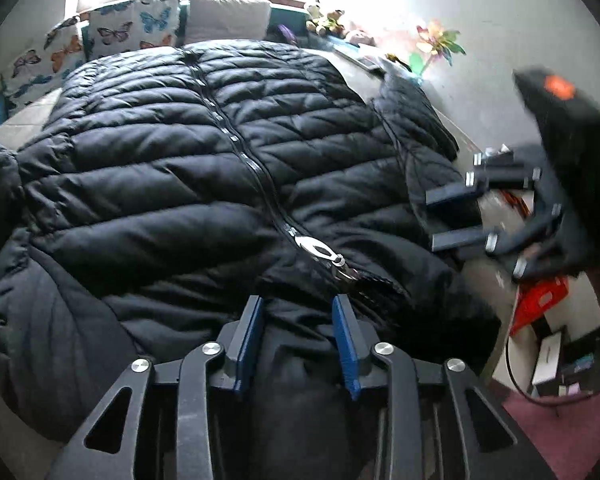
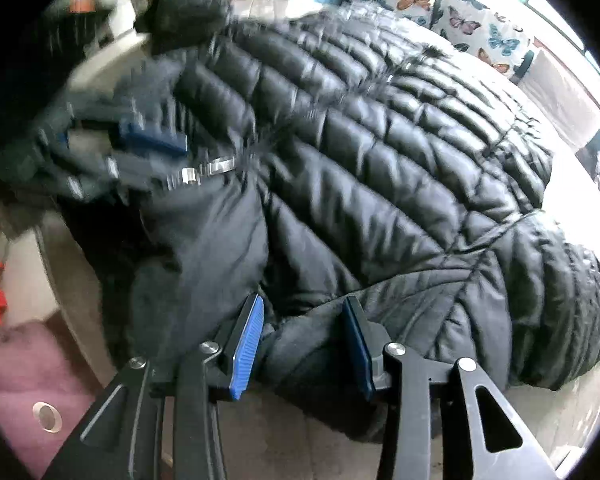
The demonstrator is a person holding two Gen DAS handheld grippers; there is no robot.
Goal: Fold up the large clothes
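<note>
Puffer jacket (image 1: 204, 152), black, quilted, spread front-up across a bed (image 1: 32, 118); zip (image 1: 236, 140) closed along the middle, silver pull (image 1: 320, 250) near the collar end. Butterfly-print pillows (image 1: 136, 24) at the far end of bed, beyond the hem.

Left gripper (image 1: 298, 308): over the collar, just below the zip pull. Blue fingers (image 1: 250, 340) partly apart, collar fabric bunched between them; pads seem not yet pressed on the cloth, though contact hard to judge. Same gripper seen blurred in right wrist view (image 2: 156, 148), next to the zip pull (image 2: 204, 172).

Right gripper (image 2: 304, 316): at the jacket's near edge, by the shoulder and sleeve (image 2: 440, 320). Fingers (image 2: 248, 344) partly apart, a fold of sleeve fabric lying between; firm pinch or loose, cannot tell. In left wrist view, right gripper (image 1: 436, 220) blurred at the jacket's right side, tips over the sleeve.

Artificial flowers (image 1: 438, 42) and soft toys (image 1: 326, 20) by the wall beyond the bed.
</note>
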